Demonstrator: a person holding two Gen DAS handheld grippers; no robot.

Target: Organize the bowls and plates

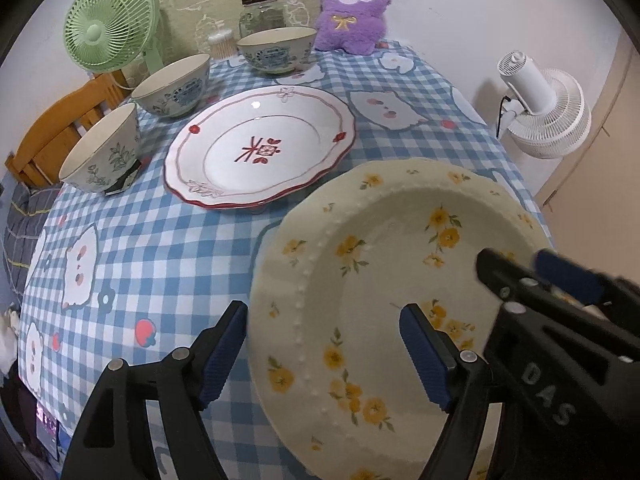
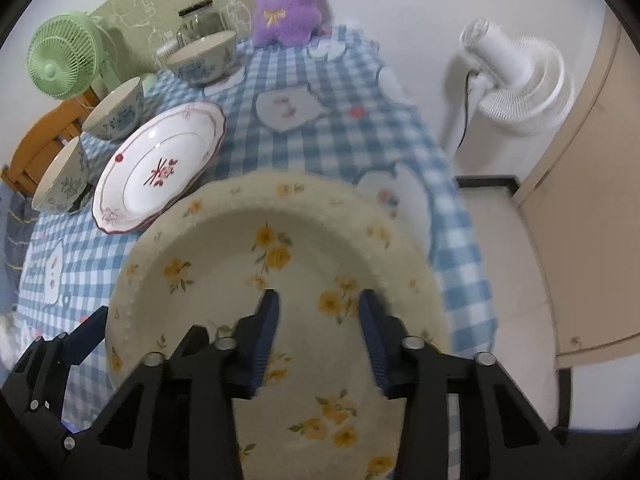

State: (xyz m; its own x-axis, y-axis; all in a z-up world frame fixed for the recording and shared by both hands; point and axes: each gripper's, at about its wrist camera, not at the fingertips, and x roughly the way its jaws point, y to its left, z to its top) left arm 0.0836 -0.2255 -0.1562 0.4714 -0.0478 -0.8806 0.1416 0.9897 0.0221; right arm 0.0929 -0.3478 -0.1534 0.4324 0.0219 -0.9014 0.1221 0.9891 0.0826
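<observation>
A cream plate with yellow flowers [image 1: 360, 220] [image 2: 224, 248] lies at the near right corner of the checked table. My left gripper [image 1: 324, 336] stands open over its left rim, one finger outside the edge and the other over the well. My right gripper [image 2: 320, 312] [image 1: 524, 268] is over the plate's right side, jaws narrow with a gap; nothing shows pressed between its pads. A white plate with red pattern [image 1: 260, 144] [image 2: 160, 168] sits behind. Three bowls [image 1: 102, 152] [image 1: 174, 86] [image 1: 276, 46] curve along the far left.
A green fan [image 1: 106, 24], a glass jar [image 1: 262, 14] and a purple plush [image 1: 352, 4] line the back. A white fan [image 1: 548, 112] stands on the floor past the table's right edge [image 2: 460, 208]. A wooden chair [image 1: 52, 128] is at the left.
</observation>
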